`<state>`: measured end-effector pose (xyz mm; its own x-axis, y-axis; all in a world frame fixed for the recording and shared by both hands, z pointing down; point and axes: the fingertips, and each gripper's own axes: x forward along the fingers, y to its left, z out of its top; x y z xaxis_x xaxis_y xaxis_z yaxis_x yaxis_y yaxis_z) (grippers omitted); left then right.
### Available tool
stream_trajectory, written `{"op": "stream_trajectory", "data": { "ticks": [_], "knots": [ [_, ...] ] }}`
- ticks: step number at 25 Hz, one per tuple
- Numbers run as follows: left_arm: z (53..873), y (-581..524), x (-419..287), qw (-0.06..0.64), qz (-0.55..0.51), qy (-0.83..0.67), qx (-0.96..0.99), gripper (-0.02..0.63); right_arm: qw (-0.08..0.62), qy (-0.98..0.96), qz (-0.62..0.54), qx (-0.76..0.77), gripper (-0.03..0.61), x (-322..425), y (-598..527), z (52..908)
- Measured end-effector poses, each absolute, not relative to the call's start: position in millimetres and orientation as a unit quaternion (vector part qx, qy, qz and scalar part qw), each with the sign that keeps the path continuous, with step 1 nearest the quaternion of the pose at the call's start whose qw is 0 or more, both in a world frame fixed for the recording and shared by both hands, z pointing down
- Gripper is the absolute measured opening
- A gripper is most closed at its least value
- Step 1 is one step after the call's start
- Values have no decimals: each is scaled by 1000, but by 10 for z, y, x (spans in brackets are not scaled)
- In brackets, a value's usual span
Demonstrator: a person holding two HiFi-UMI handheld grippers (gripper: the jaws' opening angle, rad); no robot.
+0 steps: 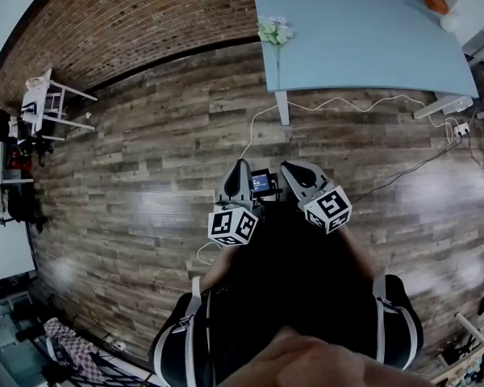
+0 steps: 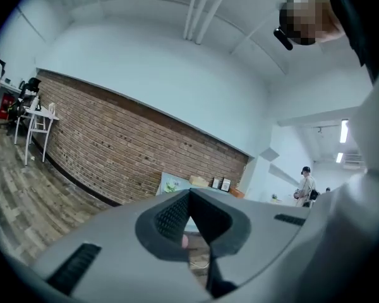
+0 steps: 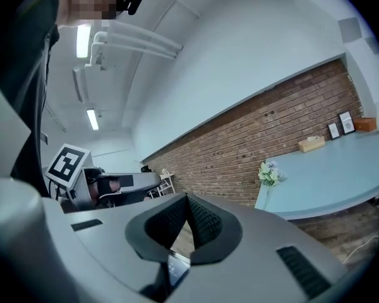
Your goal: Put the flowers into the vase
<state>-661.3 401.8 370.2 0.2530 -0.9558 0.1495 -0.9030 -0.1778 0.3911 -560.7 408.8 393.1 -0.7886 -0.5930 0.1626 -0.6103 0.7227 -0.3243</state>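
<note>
Wood floor (image 1: 145, 176) w/ blue table (image 1: 363, 39) at far side. L gripper (image 1: 240, 165) & R gripper (image 1: 294, 168) side by side near person's body: jaws together, nothing betw. them. Flowers (image 1: 274, 31) at table's left edge, well apart from both.

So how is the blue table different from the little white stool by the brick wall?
The blue table is wide and light blue, while the white stool is small, white and stands on thin legs. The blue table has flowers at its near corner; no flowers show on the white stool. In the head view the table is at the top right and the stool is far left. Both stand on the wooden floor near the brick wall.
</note>
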Motion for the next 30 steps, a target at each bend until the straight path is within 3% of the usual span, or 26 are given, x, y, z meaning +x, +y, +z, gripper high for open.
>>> {"op": "stream_trajectory", "data": {
  "ticks": [9, 30],
  "knots": [
    [3742, 3392, -6433, 187, -28, -611, 769, 34, 29, -919, 216, 327, 18, -5533, 3396, 4099],
    [3992, 1174, -7293, 234, -47, -542, 806, 34, 82, -846, 242, 468, 18, -6067, 1229, 4375]
  ]
}}
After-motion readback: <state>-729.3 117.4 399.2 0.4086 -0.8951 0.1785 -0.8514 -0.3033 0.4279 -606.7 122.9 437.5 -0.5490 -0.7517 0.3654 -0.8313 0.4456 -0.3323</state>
